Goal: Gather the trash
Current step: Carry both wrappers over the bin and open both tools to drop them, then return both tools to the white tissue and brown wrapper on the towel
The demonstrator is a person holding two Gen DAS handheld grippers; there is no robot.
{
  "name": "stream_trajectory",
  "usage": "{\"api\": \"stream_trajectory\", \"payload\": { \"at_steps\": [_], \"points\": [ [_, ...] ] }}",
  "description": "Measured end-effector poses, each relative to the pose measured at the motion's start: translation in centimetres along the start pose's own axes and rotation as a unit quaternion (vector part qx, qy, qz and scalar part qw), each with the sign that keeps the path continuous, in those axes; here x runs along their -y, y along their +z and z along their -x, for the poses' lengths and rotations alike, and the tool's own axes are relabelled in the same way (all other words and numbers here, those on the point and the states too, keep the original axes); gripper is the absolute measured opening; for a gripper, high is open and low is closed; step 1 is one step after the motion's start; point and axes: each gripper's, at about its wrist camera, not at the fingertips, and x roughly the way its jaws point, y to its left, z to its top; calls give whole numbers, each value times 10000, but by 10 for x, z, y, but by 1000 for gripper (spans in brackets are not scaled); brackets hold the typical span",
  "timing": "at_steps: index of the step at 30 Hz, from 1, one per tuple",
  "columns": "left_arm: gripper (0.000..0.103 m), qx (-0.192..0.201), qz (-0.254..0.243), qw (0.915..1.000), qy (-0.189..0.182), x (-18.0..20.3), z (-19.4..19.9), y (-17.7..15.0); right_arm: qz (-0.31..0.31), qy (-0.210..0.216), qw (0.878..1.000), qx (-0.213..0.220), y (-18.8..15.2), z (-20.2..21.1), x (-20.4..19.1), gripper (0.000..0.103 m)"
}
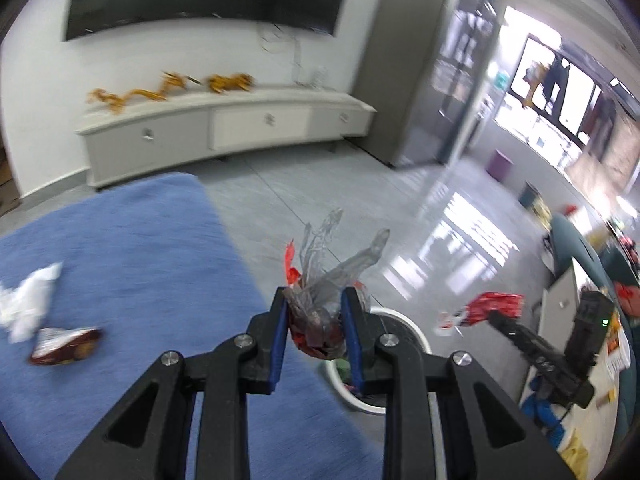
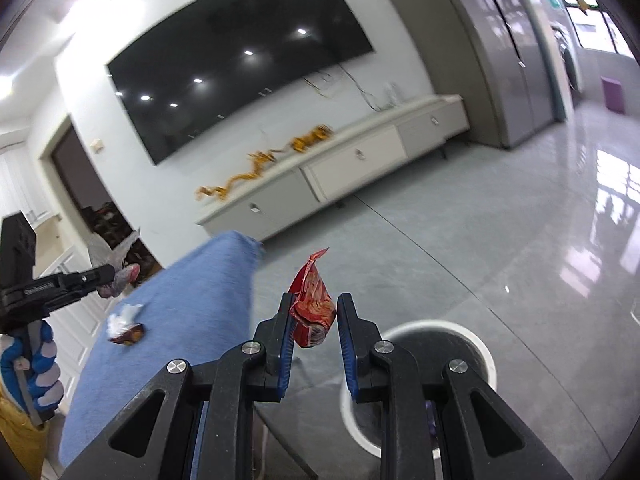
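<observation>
The left tongs [image 1: 314, 330] clamp a crumpled clear-and-red plastic wrapper [image 1: 320, 304]; the right tongs [image 2: 314, 330] pinch a red snack packet [image 2: 313, 307] that touches mainly one pad. The white bin [image 2: 476, 350] sits just below and beyond both tips. Risk: the packet, loosely held, may slip or drift past the rim on release. A brown snack bag [image 1: 66, 346] and white tissue [image 1: 24, 304] lie on the blue tabletop [image 1: 140, 240], left of the left tongs.

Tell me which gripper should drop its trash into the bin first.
Left, probably. The left gripper holds its crumpled clear wrapper right over the white bin. The right gripper, clamping a red snack packet, sits short of the bin's rim.
</observation>
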Motion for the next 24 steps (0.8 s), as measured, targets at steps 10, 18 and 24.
{"api": "stream_trajectory", "payload": {
  "at_steps": [10,18,24],
  "points": [
    [29,-852,-194,9926,-844,65,-111,-1,-612,-519,9946,-659,-27,-47,66,22],
    [57,-1173,-141,9871,-1080,85,-151,-3,-816,-766,9903,-829,-36,-54,87,41],
    [57,-1211,-133,9880,-947,80,-147,-8,-847,-807,9896,-831,-35,-51,88,42]
  ]
}}
